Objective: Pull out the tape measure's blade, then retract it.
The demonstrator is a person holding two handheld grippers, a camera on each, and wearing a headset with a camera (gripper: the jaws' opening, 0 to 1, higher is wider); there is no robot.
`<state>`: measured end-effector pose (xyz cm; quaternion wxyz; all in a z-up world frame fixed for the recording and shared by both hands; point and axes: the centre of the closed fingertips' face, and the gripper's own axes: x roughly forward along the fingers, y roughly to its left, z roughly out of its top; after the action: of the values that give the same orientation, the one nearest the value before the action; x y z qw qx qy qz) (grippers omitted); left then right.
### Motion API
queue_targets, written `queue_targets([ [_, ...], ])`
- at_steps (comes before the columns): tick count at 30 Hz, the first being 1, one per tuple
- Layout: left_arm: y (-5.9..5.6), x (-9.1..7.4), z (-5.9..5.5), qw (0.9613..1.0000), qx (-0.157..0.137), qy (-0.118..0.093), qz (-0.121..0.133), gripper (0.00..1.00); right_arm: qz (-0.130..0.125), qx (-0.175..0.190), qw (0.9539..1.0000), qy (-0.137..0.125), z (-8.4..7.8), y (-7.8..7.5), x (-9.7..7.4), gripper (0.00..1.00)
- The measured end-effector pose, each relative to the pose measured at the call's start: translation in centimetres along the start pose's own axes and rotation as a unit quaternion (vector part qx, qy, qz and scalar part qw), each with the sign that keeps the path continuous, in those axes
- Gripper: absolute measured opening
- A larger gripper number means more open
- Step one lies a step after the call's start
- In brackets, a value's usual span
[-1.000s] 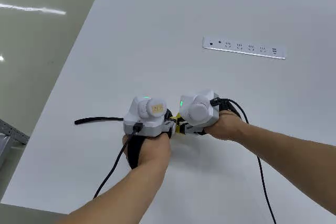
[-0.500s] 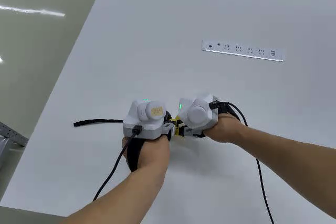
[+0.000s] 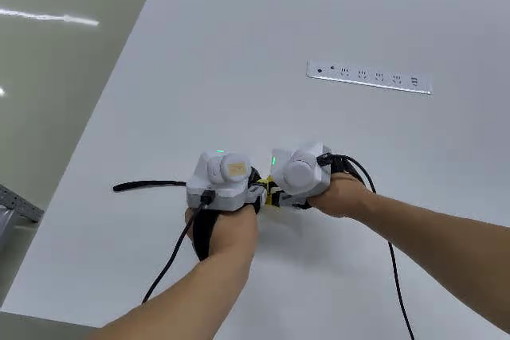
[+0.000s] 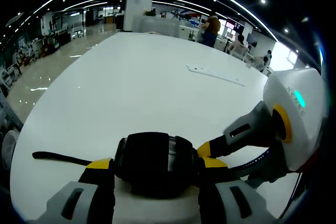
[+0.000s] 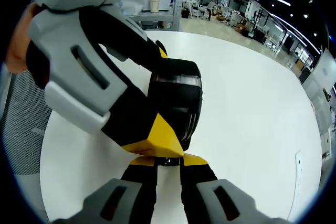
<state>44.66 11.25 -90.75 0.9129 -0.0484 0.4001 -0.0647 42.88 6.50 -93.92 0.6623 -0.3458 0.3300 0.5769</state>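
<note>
Tape measure, a black-cased one, sits low in the middle of the left gripper view, held just above the white bench. The left hand-held gripper is clamped on it, with one yellow-tipped jaw pressed against each side of the case. A thin black strap trails from the case toward the left edge of that frame and lies flat on the bench.

In the right gripper view the case stands on edge at the centre of the frame. The right hand-held gripper rises from the bottom with its jaws pinched nearly together on the case's lower edge. What exactly lies between the tips is too small to tell, and no drawn-out blade can be made out.

In the head view the two grippers meet nose to nose in the lower middle of the frame, touching or almost touching, with a sliver of yellow and black between them. A hand grips each one, and black cables run down toward the bottom edge. A white power strip lies well apart in the upper right.
</note>
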Motion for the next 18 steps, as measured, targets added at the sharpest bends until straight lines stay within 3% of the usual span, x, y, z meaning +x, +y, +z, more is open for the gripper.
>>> queue_targets([
  [18,-0.06,-0.22,-0.14,0.9998,0.017,-0.002,-0.007,0.62,-0.016,0.039,0.9991,-0.008,0.0,0.05,-0.04,0.21],
])
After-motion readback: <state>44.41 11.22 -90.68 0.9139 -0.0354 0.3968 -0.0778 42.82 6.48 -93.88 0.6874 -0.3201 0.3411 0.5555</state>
